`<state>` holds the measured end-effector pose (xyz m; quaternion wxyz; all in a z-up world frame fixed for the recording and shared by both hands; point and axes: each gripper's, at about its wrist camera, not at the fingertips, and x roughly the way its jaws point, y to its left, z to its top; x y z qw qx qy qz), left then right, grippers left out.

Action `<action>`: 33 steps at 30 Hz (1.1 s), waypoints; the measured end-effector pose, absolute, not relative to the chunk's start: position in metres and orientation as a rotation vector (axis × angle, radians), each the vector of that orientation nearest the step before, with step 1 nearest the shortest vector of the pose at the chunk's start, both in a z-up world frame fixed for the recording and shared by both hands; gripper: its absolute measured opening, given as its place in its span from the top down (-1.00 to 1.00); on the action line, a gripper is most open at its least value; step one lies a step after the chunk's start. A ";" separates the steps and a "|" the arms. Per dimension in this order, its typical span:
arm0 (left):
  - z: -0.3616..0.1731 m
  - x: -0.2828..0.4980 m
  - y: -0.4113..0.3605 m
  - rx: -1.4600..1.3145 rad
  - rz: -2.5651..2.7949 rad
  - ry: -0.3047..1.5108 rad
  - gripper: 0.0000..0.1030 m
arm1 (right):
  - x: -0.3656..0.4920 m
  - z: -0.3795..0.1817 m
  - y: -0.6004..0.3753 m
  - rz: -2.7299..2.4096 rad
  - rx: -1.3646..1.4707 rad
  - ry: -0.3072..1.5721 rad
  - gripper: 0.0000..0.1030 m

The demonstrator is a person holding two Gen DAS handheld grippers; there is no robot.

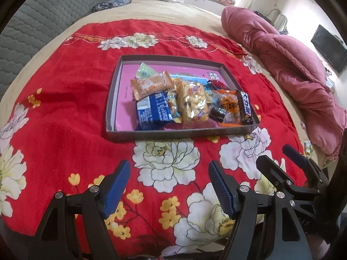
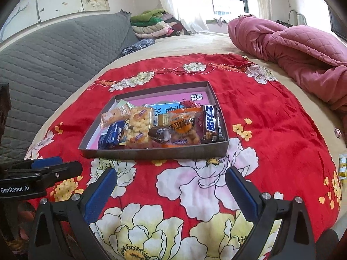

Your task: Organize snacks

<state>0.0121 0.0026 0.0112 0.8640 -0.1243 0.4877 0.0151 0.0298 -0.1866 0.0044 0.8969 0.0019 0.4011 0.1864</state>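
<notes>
A shallow grey box (image 1: 173, 134) (image 2: 151, 152) with a pink floor lies on a red flowered cloth and holds several snack packs: an orange biscuit pack (image 1: 149, 84), a blue pack (image 1: 151, 110) (image 2: 109, 135), a clear bag of yellow puffs (image 1: 194, 100) (image 2: 138, 126), an orange bag (image 2: 182, 125) and a dark chocolate bar (image 1: 246, 107) (image 2: 211, 122). My left gripper (image 1: 169, 173) is open and empty, near the box's front edge. My right gripper (image 2: 171, 179) is open and empty, also in front of the box. The right gripper shows in the left wrist view (image 1: 273, 156).
The red cloth (image 1: 65, 112) covers a beige bed. A pink quilt (image 2: 299, 49) is bunched at the right. A grey quilted headboard (image 2: 54, 47) runs along the left. A small snack pack (image 2: 342, 165) lies at the bed's right edge. Folded clothes (image 2: 151, 23) sit far back.
</notes>
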 end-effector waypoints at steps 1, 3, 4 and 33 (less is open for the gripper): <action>0.011 0.011 0.003 -0.261 0.034 1.025 -0.46 | 0.029 0.004 -0.187 0.383 0.000 0.832 -0.95; 0.009 0.008 0.002 -0.261 0.036 1.034 -0.46 | 0.027 0.004 -0.186 0.380 -0.005 0.834 -0.95; 0.008 0.007 0.002 -0.262 0.037 1.038 -0.46 | 0.026 0.004 -0.186 0.379 -0.006 0.836 -0.95; 0.000 0.002 0.006 -0.256 0.085 1.077 -0.46 | 0.021 0.000 -0.188 0.359 -0.029 0.844 -0.95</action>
